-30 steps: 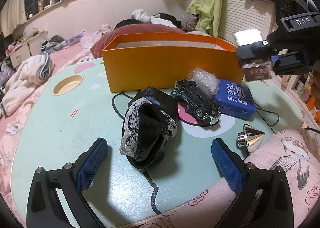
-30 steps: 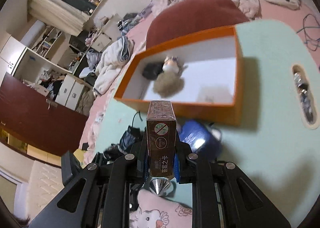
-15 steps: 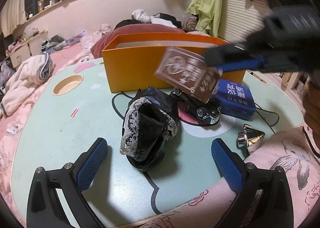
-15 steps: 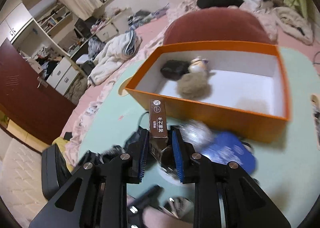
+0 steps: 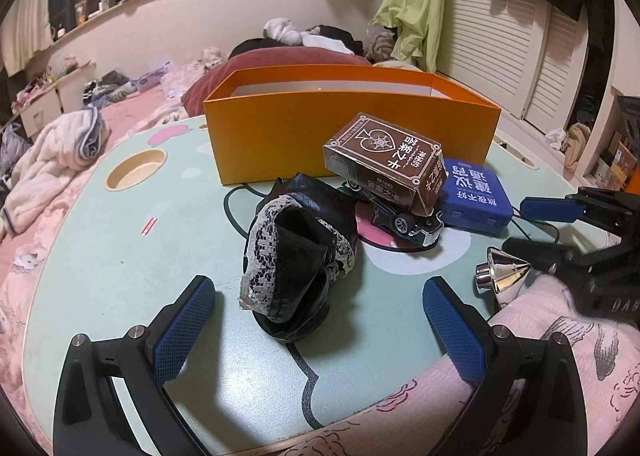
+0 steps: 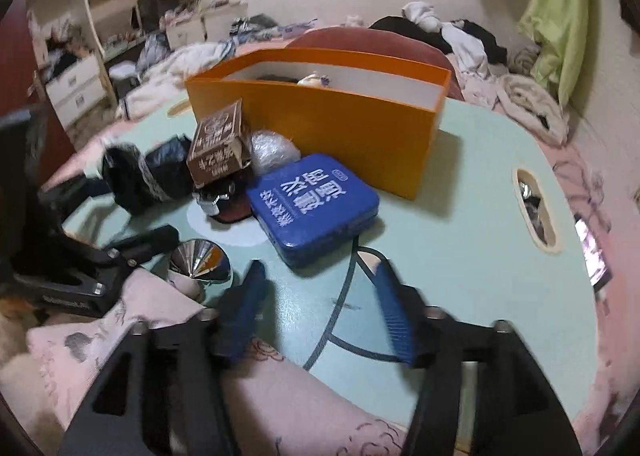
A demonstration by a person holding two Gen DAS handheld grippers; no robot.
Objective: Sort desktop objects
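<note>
A brown card box (image 5: 384, 163) lies tilted on an upturned toy car (image 5: 400, 219), just in front of the orange box (image 5: 348, 123). My right gripper (image 6: 320, 312) hangs low over the table's near edge; its jaws are opening with nothing between them. A blue tin (image 6: 316, 203) lies just ahead of it. My left gripper (image 5: 320, 320) is open, and a black lace-trimmed cloth (image 5: 296, 252) stands between its fingers without touching the pads. In the right wrist view the card box (image 6: 220, 147) leans beside a bubble-wrap ball (image 6: 276, 149).
A silver cone (image 5: 502, 272) lies at the table's near edge by a pink patterned cushion (image 5: 560, 320). The green table (image 6: 460, 215) has a round hole (image 5: 136, 167) far left and a slot (image 6: 536, 211) far right. Small items lie inside the orange box (image 6: 340, 123). Bedding surrounds the table.
The right gripper swung the card box leftwards and down, let go of it onto the toy car, and drew back to the right near edge with its jaws apart. The left gripper stayed still.
</note>
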